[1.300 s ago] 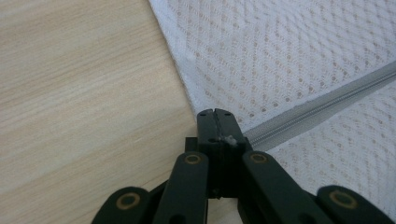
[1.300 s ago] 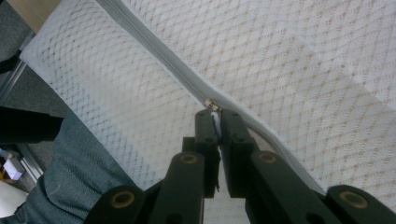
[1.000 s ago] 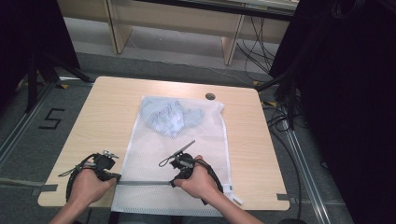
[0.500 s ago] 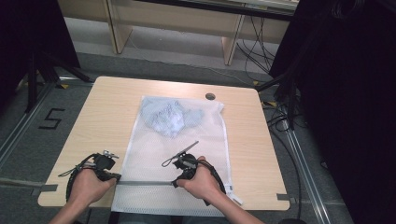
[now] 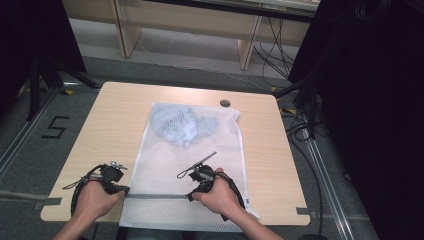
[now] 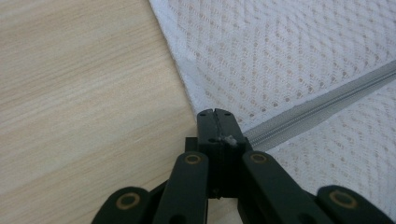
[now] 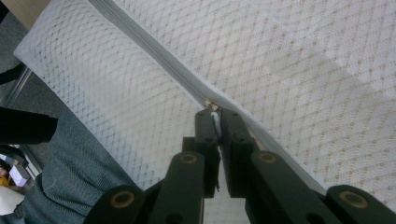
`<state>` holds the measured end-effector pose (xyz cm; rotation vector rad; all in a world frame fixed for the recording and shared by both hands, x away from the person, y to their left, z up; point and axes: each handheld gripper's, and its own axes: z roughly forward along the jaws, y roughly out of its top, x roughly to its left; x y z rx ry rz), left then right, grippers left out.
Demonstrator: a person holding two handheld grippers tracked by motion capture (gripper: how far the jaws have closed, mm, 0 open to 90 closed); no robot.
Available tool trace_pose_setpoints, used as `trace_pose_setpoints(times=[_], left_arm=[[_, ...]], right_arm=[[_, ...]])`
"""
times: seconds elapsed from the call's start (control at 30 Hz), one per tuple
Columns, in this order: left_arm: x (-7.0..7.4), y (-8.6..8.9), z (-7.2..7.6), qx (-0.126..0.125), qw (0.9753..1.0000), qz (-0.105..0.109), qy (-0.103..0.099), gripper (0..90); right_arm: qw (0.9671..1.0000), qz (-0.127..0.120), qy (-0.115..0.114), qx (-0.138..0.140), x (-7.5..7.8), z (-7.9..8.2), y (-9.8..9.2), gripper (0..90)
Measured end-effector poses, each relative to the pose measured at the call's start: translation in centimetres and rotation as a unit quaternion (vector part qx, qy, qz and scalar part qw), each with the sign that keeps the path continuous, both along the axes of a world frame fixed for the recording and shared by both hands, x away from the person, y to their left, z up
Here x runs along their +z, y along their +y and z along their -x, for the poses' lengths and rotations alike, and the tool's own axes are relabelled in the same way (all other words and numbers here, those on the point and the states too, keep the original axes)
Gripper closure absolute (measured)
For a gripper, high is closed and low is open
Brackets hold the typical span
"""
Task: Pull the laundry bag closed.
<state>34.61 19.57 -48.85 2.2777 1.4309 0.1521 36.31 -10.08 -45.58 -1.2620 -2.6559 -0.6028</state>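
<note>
Table (image 5: 120, 115), light wood, bearing one white mesh laundry bag (image 5: 165, 165) that lies flat along its middle and overhangs the near edge. Left gripper (image 5: 123, 191) at the bag's near left corner, held in the left hand (image 5: 92, 200); jaws pressed together on the end of the grey zipper (image 6: 317, 109), right beside the bag's side seam. Zipper runs across the bag's near end between both tools. Pale blue garment (image 5: 182, 125) bunched inside the bag at its far end. Right gripper (image 7: 214, 112) partway along the zipper, in the right hand (image 5: 220, 197); jaws pinching the zipper pull (image 7: 212, 105).
</note>
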Motion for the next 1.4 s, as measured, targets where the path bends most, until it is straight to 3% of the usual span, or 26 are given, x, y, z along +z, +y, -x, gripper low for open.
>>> trace_pose_setpoints(times=[0.07, 0.17, 0.6, 0.8, 1.0, 1.4], left_arm=[[0.0, 0.0, 0.0, 0.000, 1.0000, 0.000, 0.000, 90.0], [0.0, 0.0, 0.0, 0.000, 1.0000, 0.001, 0.000, 90.0], [0.0, 0.0, 0.0, 0.000, 1.0000, 0.000, 0.000, 90.0], [0.0, 0.0, 0.0, 0.000, 1.0000, 0.000, 0.000, 90.0], [0.0, 0.0, 0.0, 0.000, 1.0000, -0.001, 0.000, 90.0], [0.0, 0.0, 0.0, 0.001, 1.0000, -0.003, -0.002, 90.0]], right_arm=[[0.9999, -0.002, 0.010, -0.007, 0.1, 0.1, -0.1, 87.0], [1.0000, -0.004, 0.002, -0.007, 0.0, 0.0, -0.2, 87.1], [0.9998, -0.007, 0.009, -0.017, -0.1, 0.0, -1.1, 87.1], [1.0000, -0.004, -0.006, -0.003, -0.2, 0.0, -1.3, 87.0], [0.9998, -0.003, 0.010, -0.018, 0.0, 0.2, -1.6, 87.0], [0.9998, -0.003, 0.008, -0.018, 0.0, 0.2, -2.2, 87.0]])
